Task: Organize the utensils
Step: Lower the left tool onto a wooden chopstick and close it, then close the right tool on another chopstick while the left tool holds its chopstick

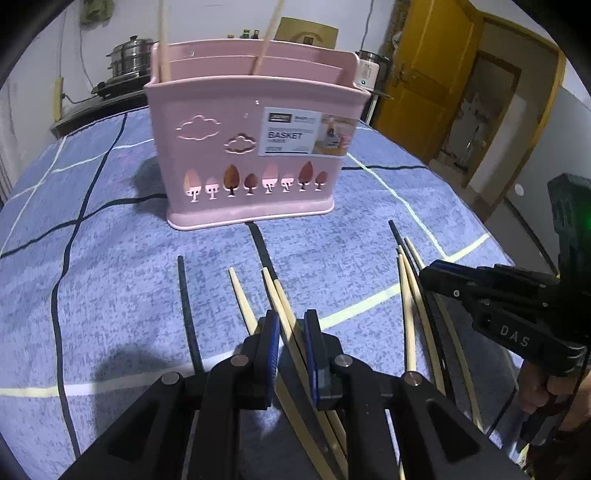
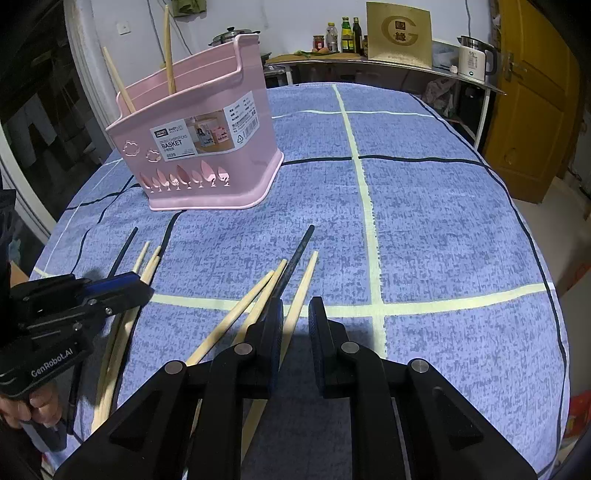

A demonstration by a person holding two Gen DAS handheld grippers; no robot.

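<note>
Pale bamboo and black chopsticks (image 2: pixel 295 291) lie scattered before the pink basket (image 2: pixel 207 147).

On the pink chopstick basket (image 2: pixel 207 147) the sticker (image 2: pixel 205 134) reads "BASKET" in bold, "0129" under it. My left gripper (image 2: pixel 142 286) shows "GenRobot.AI" along its body, and from my left wrist view the right gripper (image 1: pixel 428 275) carries "DAS". Back on the counter, a gold board (image 2: pixel 399 33) bears a big "G"; its smaller characters I can't read
</note>
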